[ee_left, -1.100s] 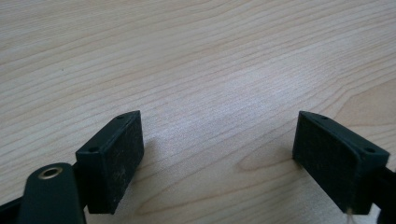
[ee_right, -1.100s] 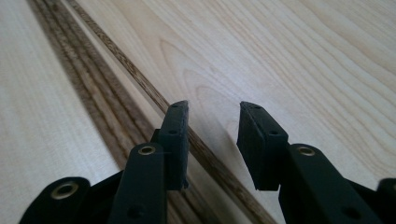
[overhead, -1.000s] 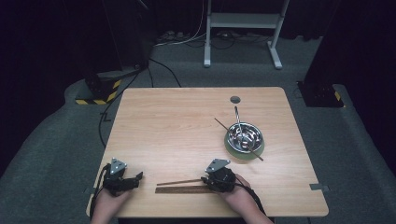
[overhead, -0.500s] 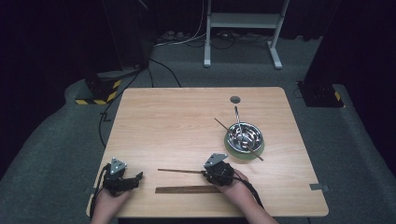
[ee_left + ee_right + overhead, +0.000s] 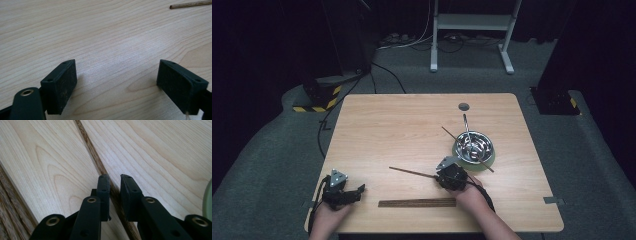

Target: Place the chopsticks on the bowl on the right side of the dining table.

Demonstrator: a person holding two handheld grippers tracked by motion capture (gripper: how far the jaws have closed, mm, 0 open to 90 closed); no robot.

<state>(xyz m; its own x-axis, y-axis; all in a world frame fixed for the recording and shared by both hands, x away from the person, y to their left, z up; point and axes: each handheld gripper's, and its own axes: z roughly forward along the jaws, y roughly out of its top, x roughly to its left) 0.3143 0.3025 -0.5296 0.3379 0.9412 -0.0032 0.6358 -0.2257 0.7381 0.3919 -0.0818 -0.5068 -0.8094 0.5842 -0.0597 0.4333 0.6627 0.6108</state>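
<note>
My right claw (image 5: 451,176) is clamped on one chopstick (image 5: 411,172), jaws nearly closed around it (image 5: 98,166), just near-left of the metal bowl (image 5: 473,148). The stick pokes out leftward from the claw, away from the bowl. A second chopstick (image 5: 464,148) rests across the bowl beside a spoon (image 5: 467,128). A wooden strip (image 5: 417,202) lies on the counter (image 5: 402,125), nearer me than the bowl. My left claw (image 5: 346,192) sits far left of the bowl, jaws wide apart, holding nothing (image 5: 117,82).

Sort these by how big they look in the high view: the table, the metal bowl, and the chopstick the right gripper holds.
1. table
2. chopstick, clamped in the right gripper
3. metal bowl, about as wide as the chopstick's visible length, so 2 and 3 are unsure.
</note>
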